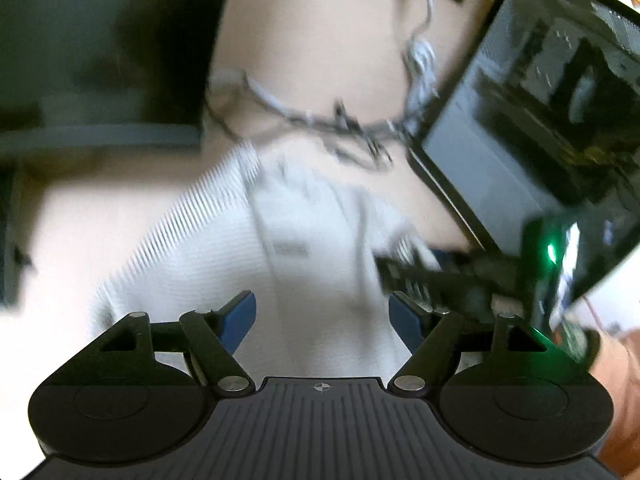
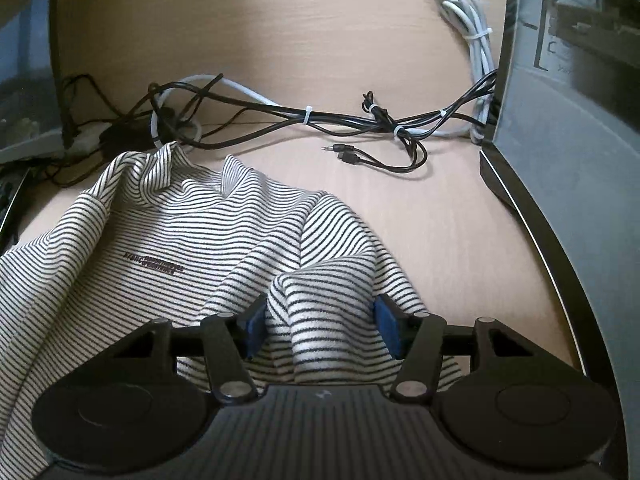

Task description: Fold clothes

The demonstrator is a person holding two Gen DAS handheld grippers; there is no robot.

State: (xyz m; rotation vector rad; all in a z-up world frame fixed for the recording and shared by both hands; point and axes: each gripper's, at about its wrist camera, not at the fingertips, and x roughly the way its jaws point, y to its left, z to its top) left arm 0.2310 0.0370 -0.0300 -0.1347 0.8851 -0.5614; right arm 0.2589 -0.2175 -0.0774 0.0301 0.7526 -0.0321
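Note:
A white shirt with thin black stripes (image 2: pixel 160 240) lies crumpled on a pale wooden table (image 2: pixel 280 20), with a small dark print on its chest. My right gripper (image 2: pixel 320 328) has a raised hump of the shirt's right side bunched between its blue pads, which press on the cloth. The left wrist view is blurred. In it my left gripper (image 1: pixel 322 312) hangs open over the shirt (image 1: pixel 240 248), with nothing between its blue fingers. The right gripper (image 1: pixel 420 276) shows there as a dark shape with a green light at the shirt's right edge.
A tangle of black and white cables (image 2: pixel 320 116) lies on the table just beyond the shirt, with a loose jack plug (image 2: pixel 340 148). A dark computer case (image 2: pixel 560 140) stands along the right. A coiled white cable (image 2: pixel 472 32) lies beside it. A sleeve (image 1: pixel 616 380) shows at lower right.

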